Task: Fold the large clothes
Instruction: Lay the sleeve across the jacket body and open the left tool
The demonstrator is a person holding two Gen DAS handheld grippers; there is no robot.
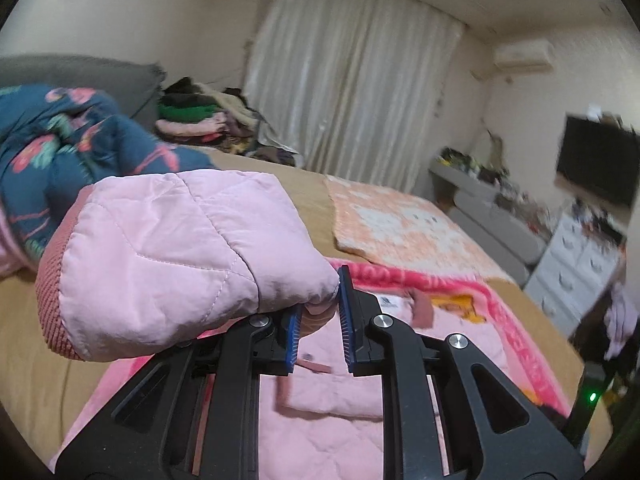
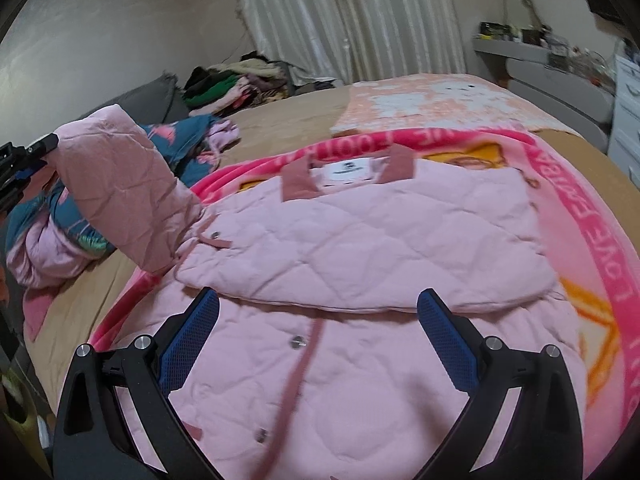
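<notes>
Black linkage arms with blue ribbed pads fill the bottom of both wrist views. On the left gripper [image 1: 320, 316] the pads are clenched on a bunch of fabric from the sleeve [image 1: 168, 256] of the pale pink quilted jacket [image 2: 360, 264], and this sleeve, with its darker pink ribbed cuff [image 1: 50, 280], is lifted off the bed and hangs to the left of the fingers. In the right wrist view the same raised sleeve stands up at the left side, with the left gripper at the picture's edge holding it. The right gripper [image 2: 320, 320] has its jaws wide apart and holds nothing; it hovers above the front of the jacket. The jacket lies flat on a bright pink fleece blanket with lettering on its border [image 2: 600, 240], which is spread on the tan bed cover [image 2: 280, 120]. The other sleeve is folded across the chest, and the white neck label [image 2: 346, 170] shows at the collar. Metal snap buttons [image 2: 298, 342] sit along the front opening. Beside the jacket, at the left, a dark blue garment with a floral print [image 1: 72, 140] lies crumpled. Farther back, a pile of mixed clothes [image 2: 232, 84] rests near the white curtain [image 2: 352, 16], and an orange and white patterned towel [image 1: 404, 224] lies flat on the bed.
</notes>
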